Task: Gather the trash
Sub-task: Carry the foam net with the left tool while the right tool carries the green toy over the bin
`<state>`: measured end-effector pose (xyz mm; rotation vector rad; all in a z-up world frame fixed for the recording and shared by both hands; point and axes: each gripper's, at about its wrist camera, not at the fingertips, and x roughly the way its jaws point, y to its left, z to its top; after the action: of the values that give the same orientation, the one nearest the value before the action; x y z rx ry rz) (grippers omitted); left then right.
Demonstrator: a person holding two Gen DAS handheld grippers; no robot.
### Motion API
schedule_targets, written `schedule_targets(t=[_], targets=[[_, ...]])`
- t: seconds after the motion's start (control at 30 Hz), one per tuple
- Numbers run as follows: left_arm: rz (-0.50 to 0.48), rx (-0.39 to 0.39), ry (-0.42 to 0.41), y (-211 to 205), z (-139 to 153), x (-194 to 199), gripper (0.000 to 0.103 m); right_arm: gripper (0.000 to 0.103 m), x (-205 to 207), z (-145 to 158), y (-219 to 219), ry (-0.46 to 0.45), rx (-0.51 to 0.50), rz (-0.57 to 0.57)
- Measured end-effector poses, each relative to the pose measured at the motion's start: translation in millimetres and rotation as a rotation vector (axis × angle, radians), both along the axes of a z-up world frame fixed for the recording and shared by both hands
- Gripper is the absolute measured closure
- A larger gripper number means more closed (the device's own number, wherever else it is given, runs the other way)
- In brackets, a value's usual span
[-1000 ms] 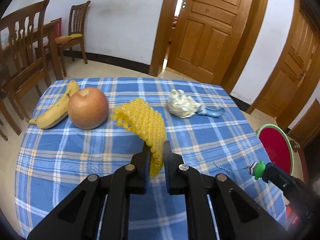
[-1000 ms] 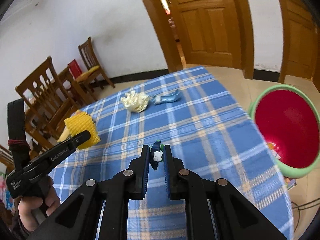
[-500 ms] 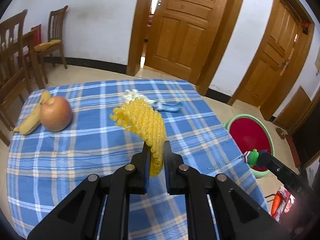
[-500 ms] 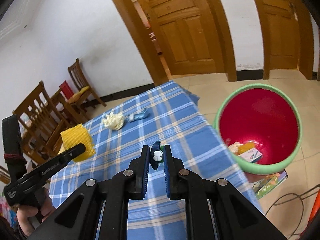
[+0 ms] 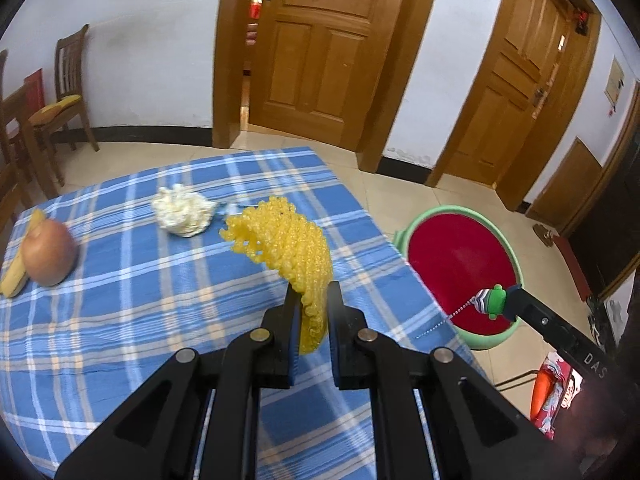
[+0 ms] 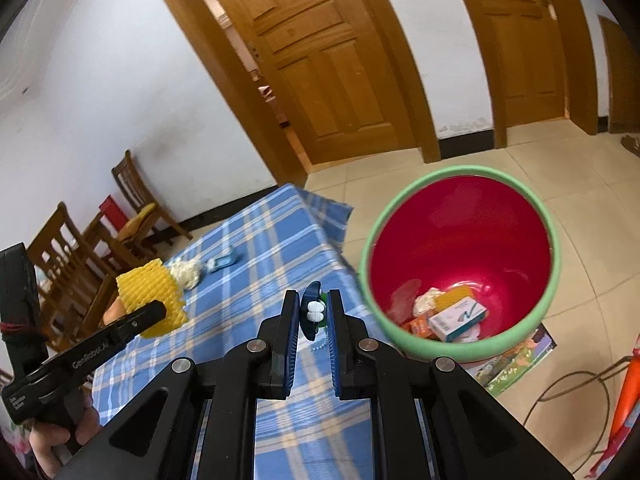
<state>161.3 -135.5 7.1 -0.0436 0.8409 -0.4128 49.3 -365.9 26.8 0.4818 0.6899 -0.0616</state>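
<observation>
My left gripper is shut on a yellow foam fruit net, held above the blue checked tablecloth. In the right wrist view that net hangs at the left. My right gripper is shut on a small green and blue toy figure with a bead chain; the left wrist view shows the figure over the bin. The red bin with a green rim stands on the floor beside the table, holding several boxes and wrappers. A crumpled white tissue lies on the cloth.
An apple and a banana lie at the table's left side. A blue wrapper lies next to the tissue. Wooden chairs stand at the left, wooden doors behind. Cables and an orange object lie on the floor right.
Both grippers have swung to the right, from over the table towards its right edge. The bin has grown larger and come nearer the middle of both views. Both grips are unchanged.
</observation>
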Motion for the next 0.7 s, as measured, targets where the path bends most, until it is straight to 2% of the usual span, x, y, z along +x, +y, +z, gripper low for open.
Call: schedule_targets(t=[0.7], targets=[[-0.184, 0.049, 0.003, -109.9, -9.5, 13.2, 0.092, 0.089, -1.9, -37.2, -86.2, 0.068, 0.057, -0.166]])
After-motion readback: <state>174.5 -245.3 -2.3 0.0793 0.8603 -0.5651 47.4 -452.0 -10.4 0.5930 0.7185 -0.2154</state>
